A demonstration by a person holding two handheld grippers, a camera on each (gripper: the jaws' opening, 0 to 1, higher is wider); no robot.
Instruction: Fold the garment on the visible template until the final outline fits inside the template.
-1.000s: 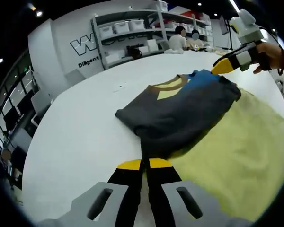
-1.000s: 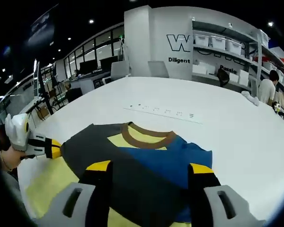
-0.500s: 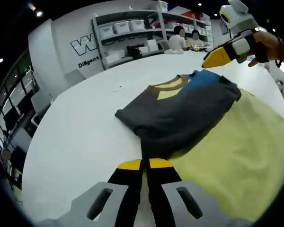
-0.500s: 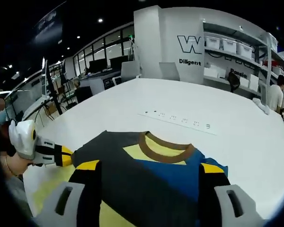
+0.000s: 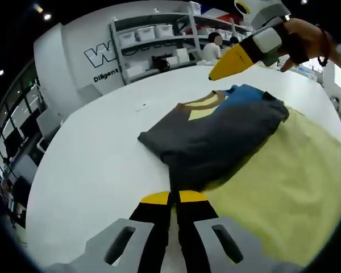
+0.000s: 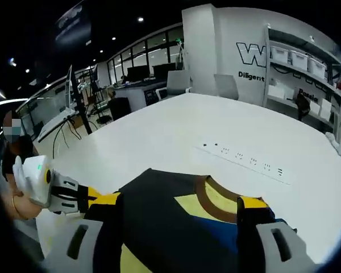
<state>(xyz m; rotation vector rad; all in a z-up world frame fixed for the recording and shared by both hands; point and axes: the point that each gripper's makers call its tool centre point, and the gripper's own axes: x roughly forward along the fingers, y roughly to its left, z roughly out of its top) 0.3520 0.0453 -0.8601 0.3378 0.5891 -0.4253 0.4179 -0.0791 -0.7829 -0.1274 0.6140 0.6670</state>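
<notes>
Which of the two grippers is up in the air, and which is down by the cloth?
The right gripper is raised above the table, clear of the shirt. The left gripper sits low, jaws together at the shirt's near edge.

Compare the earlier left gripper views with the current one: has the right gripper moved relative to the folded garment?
Yes. The right gripper has lifted off the folded garment, moving up and away toward the shelves.

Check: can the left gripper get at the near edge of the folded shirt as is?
Probably yes. The left gripper sits shut at the shirt's near edge on the yellow template, nothing between.
</notes>
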